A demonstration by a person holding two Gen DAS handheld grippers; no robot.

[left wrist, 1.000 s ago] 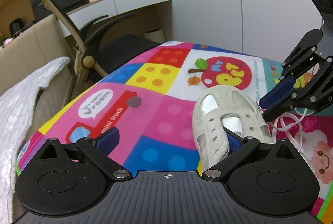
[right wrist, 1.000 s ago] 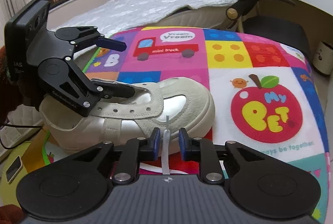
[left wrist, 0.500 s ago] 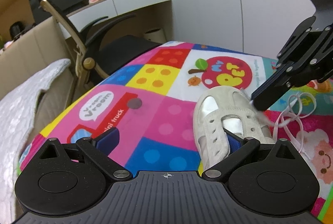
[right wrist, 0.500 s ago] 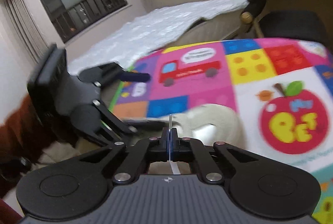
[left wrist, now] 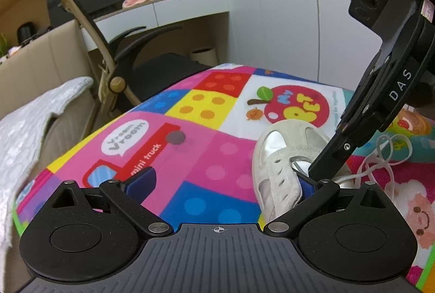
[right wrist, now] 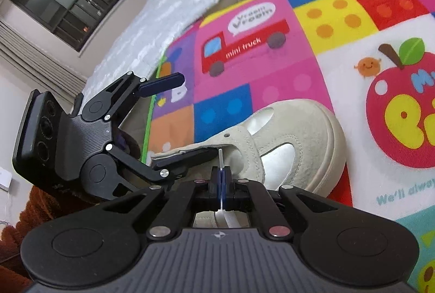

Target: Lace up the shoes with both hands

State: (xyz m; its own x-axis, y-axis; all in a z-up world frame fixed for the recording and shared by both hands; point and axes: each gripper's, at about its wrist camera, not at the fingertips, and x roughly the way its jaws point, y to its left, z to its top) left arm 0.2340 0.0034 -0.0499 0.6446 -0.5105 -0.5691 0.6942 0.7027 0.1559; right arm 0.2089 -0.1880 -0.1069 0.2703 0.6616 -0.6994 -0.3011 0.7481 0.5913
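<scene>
Left gripper (left wrist: 220,185): jaws wide apart, holding nothing. One finger (left wrist: 305,185) sits inside the shoe (left wrist: 274,157) opening and props the eyelet flap; the other hangs over the mat (left wrist: 190,157). If that finger slips or you lift it, the flap drops and the shoe can twist on the mat.

Shoe is on its sole mid-mat, toe toward the apple print.

Right gripper (right wrist: 222,178): pinched closed on the lace (right wrist: 220,157) tip, w/ only a short stub poking past the pads, aimed at the flap's underside. Risks:
- Stub is floppy; come in at an angle and it'll buckle vs. the suede, not thread.
- Thin grip, so a hard push may slide the lace back thru the pads.
- Your two tools are nearly touching at the shoe opening; the left finger crowds the approach and could knock the tip.

Further right, slack lace loops on the mat (left wrist: 380,157), near the right gripper, so it could snag when you pull thru.

Around: chair (left wrist: 114,70) and bed off the mat's far edge, well clear.
</scene>
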